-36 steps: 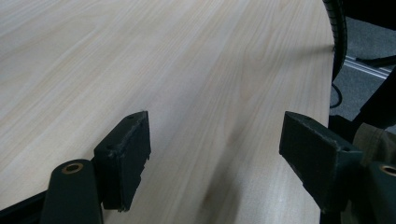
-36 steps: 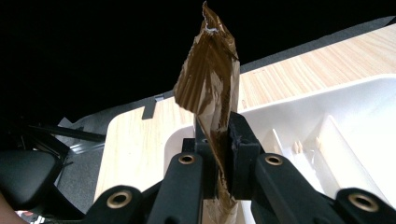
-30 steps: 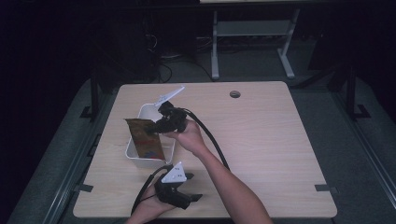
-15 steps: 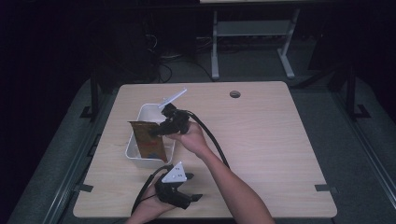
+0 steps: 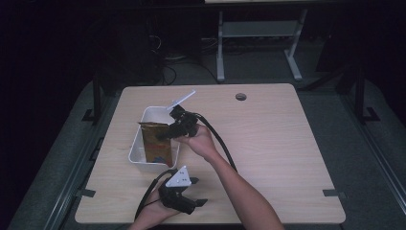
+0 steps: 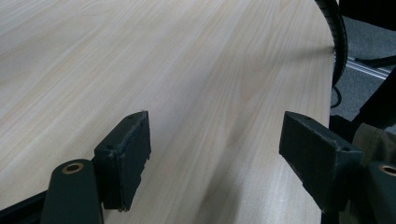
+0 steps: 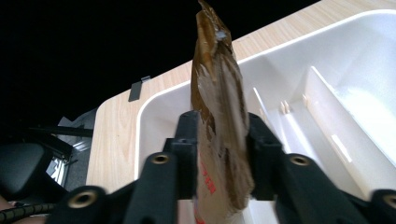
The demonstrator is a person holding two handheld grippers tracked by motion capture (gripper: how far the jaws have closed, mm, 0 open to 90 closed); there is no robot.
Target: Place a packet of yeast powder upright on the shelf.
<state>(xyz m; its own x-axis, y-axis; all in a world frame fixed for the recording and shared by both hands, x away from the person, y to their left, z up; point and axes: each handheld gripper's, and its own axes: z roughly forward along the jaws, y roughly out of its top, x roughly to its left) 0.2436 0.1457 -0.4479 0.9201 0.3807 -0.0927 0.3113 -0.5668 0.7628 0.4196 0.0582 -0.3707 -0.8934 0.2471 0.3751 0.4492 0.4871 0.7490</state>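
Observation:
A white plastic bin stands on the left half of the wooden table. A brown crinkled packet stands upright in it, its top above the rim. My right gripper reaches it from the right. In the right gripper view the packet fills the gap of that gripper; the jaws have just been opening, and both pads still touch the packet. My left gripper lies low near the table's front edge, open, with bare wood between its jaws.
Inside the bin thin white dividers split the floor into compartments. The right gripper's black cable trails across the table towards the front. A round cable hole sits near the far edge. A metal stand is on the floor behind.
The packet has swung from tilted to upright and sunk lower into the bin, with the right gripper following it down. The left gripper has stayed put.

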